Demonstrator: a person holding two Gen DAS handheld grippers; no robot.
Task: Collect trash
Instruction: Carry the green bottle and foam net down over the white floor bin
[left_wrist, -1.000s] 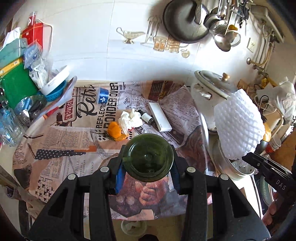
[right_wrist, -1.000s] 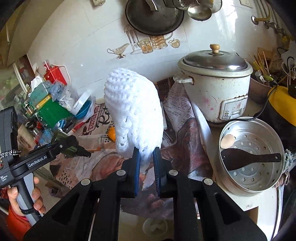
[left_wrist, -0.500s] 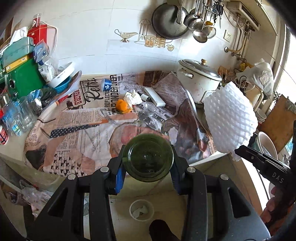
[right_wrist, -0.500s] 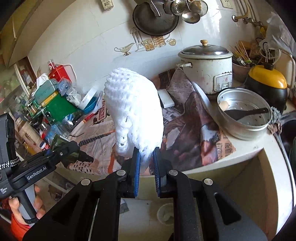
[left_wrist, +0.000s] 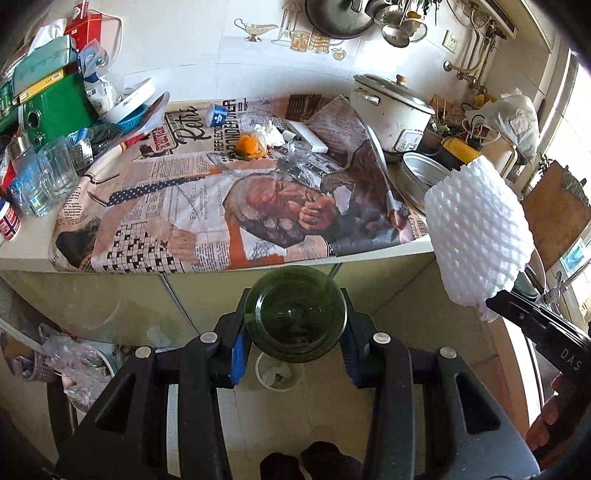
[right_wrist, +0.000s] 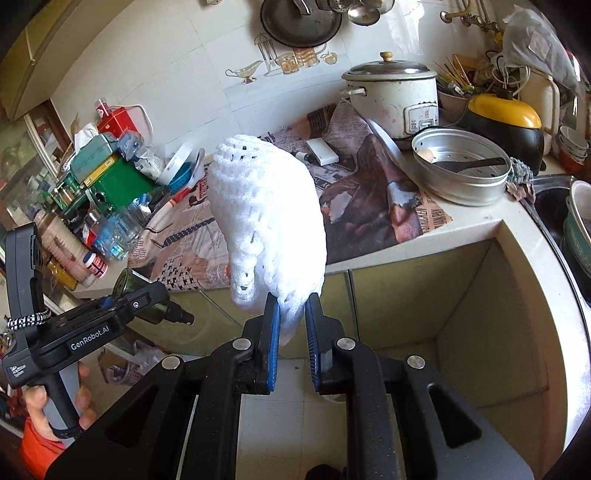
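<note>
My left camera looks along its fingers from out past the counter (left_wrist: 221, 254) edge, tilted down, so the floor and a small bin (left_wrist: 275, 373) sit low in frame and the newspaper (left_wrist: 229, 192) spreads across the middle. The green bottle (left_wrist: 295, 314) fills the near centre, very close. My right camera sits further right, facing the same counter and the tiled wall, with the white foam net (right_wrist: 266, 221) right in front of the lens. Both views share the newspaper, the rice cooker (left_wrist: 388, 107) and the hanging pans. Each camera catches the other gripper at its edge.
</note>
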